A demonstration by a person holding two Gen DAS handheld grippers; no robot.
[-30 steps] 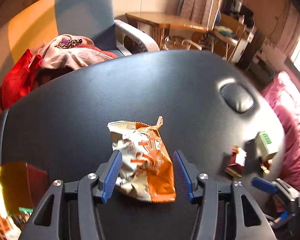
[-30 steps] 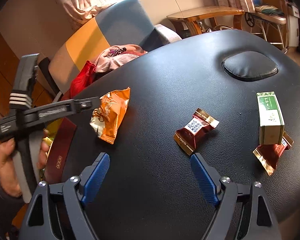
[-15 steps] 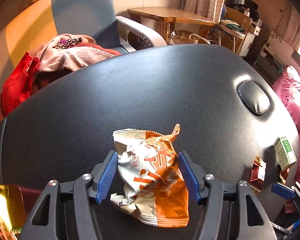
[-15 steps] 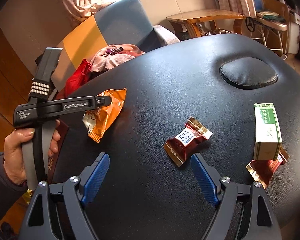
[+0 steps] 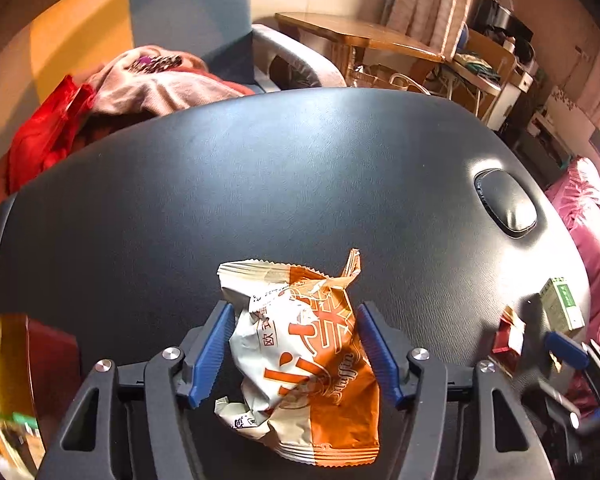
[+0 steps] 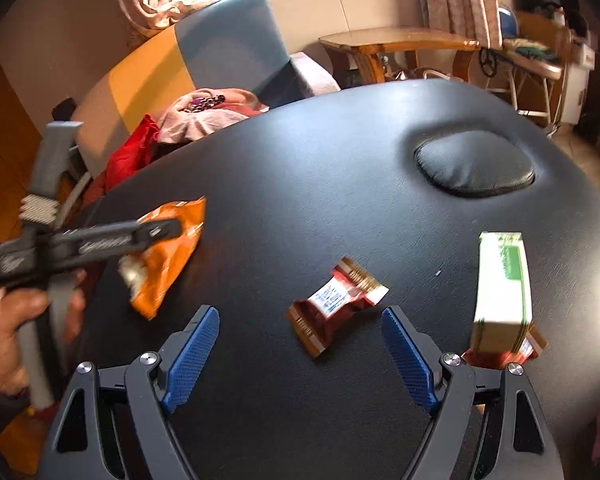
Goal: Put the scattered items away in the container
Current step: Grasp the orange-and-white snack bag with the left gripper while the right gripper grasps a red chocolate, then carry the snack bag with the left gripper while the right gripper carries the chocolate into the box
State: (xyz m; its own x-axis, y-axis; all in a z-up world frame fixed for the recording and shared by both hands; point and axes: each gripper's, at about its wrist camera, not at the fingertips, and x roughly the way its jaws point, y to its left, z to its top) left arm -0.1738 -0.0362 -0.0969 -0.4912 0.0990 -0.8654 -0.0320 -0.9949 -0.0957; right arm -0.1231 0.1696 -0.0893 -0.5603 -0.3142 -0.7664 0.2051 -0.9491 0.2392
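In the left wrist view we see that our left gripper (image 5: pixel 296 354) has closed in over the last second: its blue pads now press both sides of the crumpled orange-and-white snack bag (image 5: pixel 300 364), which has crept deeper between them, so we judge the grasp made and the carry to the container next. The red-and-gold container (image 5: pixel 24 376) sits at the lower left edge (only partly in view). The black padded counter (image 5: pixel 260 184) carries an oval cushion insert (image 5: pixel 506 208); behind it stand an armchair (image 5: pixel 188 20) with heaped clothes and a wooden desk. In the right wrist view our right gripper (image 6: pixel 300 354) hangs wide open and has edged closer to the red candy (image 6: pixel 336 304). A green box (image 6: pixel 502 288) lies on a second red candy (image 6: pixel 504 354) nearby, both untouched.
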